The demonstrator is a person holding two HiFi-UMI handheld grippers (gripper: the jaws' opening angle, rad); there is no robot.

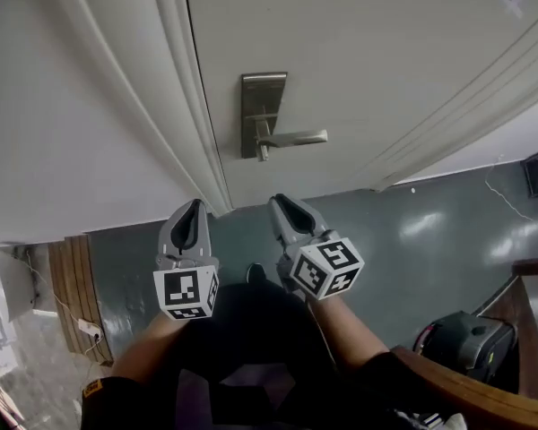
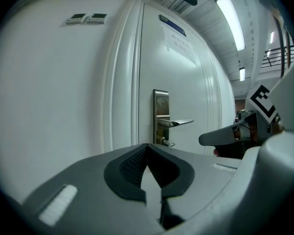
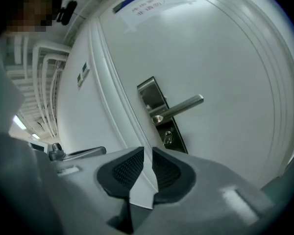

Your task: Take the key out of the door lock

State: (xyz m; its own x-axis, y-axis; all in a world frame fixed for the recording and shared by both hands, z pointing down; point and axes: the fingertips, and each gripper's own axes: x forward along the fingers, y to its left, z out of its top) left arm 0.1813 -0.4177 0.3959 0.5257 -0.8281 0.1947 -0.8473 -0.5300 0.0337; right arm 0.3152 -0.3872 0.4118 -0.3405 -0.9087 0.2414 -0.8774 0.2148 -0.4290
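Note:
A white door [image 1: 386, 52] carries a steel lock plate [image 1: 263, 106] with a lever handle [image 1: 296, 138]. The key [image 3: 168, 138] sticks out of the keyhole just under the lever; it is also visible as the key [image 2: 165, 142] in the left gripper view and the key [image 1: 264, 153] in the head view. Both grippers hang short of the door, side by side, pointing at it. My left gripper [image 1: 195, 206] has its pads together and holds nothing. My right gripper [image 1: 281, 202] shows a narrow gap between its pads [image 3: 130, 168], with nothing in it.
The door frame [image 1: 188, 106] and a white wall [image 1: 63, 106] lie left of the lock. Two light switches [image 2: 86, 18] sit high on that wall. On the grey floor [image 1: 412, 249], a dark bag [image 1: 462, 343] and a wooden rail [image 1: 484, 388] are at the right, wooden slats [image 1: 76, 285] at the left.

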